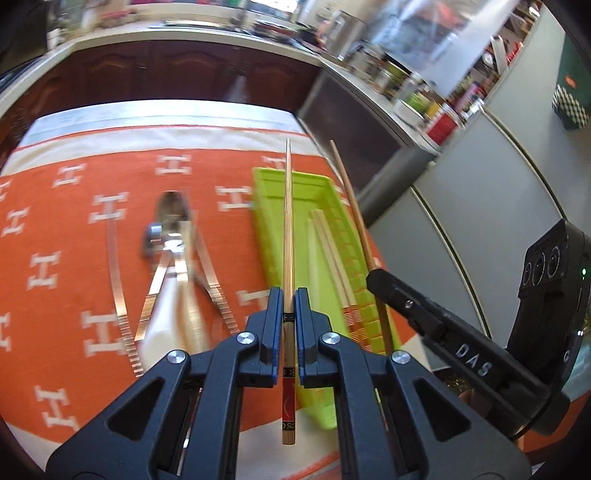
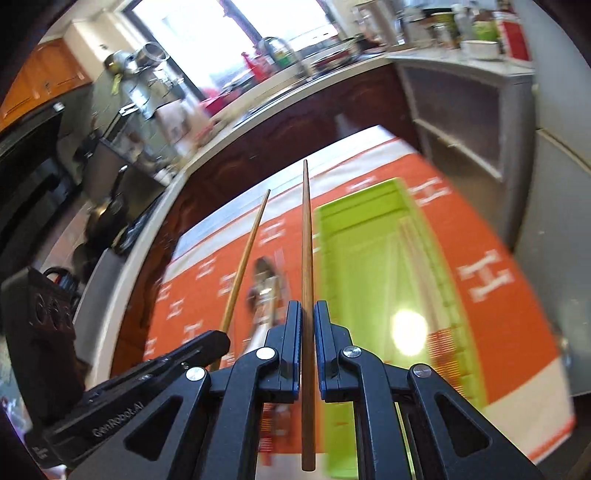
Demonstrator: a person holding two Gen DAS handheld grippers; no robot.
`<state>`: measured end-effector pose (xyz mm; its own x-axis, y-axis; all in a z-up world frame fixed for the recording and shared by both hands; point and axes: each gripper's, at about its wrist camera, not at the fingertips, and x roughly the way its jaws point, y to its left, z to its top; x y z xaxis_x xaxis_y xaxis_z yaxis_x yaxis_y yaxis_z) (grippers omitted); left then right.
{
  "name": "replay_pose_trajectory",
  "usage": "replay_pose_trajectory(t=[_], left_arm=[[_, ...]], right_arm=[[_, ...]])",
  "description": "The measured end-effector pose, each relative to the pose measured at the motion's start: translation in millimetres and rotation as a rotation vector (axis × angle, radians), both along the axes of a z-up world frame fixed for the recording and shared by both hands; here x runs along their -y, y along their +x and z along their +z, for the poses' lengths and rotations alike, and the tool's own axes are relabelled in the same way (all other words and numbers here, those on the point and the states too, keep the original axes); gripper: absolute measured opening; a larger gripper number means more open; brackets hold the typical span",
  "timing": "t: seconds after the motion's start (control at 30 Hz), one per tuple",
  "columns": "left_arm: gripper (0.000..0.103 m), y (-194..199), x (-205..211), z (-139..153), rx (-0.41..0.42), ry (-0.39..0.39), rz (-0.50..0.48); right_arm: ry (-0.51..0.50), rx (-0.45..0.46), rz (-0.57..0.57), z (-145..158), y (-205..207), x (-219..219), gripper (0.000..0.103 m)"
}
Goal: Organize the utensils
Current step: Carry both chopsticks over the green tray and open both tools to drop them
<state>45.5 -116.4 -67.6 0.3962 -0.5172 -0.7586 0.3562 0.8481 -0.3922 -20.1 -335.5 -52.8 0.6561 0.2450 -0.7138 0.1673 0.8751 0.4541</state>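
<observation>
The left tool point(image 1: 289, 299) is clamping a decorated chopstick point(image 1: 288, 229) above the green tray point(image 1: 269, 236); the right tool point(image 2: 306, 314) is clamping a brown chopstick point(image 2: 307, 258) beside it.

Left gripper point(image 1: 289, 299), right gripper point(image 2: 306, 314): both clamped, angled downward

orange tablecloth point(image 1: 55, 229), kitchen counter point(image 1: 184, 37), window point(image 2: 229, 33)
</observation>
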Motion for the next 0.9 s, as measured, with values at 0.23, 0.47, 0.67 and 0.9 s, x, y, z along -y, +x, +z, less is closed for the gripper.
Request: replay_pose_trajectory(t=[0.23,0.47,0.67,0.9], left_arm=[[0.004,8.2,53.7,-22.0,-0.083,0.004,-0.037],[0.005,12.0,62.4,-47.1,-0.154,0.011,-0.059],[0.006,9.7,49.7,-49.0,-0.134,0.049,-0.052],[0.006,1.0,20.3,-39.7,-0.107,0.090,-0.037]], right_arm=[[-0.040,-0.067,-0.041,-18.6,-8.0,51.3,0.006],[-0.135,-0.123,-0.029,-41.1,-1.9,52.0,0.014],[-0.144,-0.114,-0.046,-44.3,4.7,40.7,0.023],[-0.139,-0.120,-0.015,-42.6,1.1,20.4,0.029]])
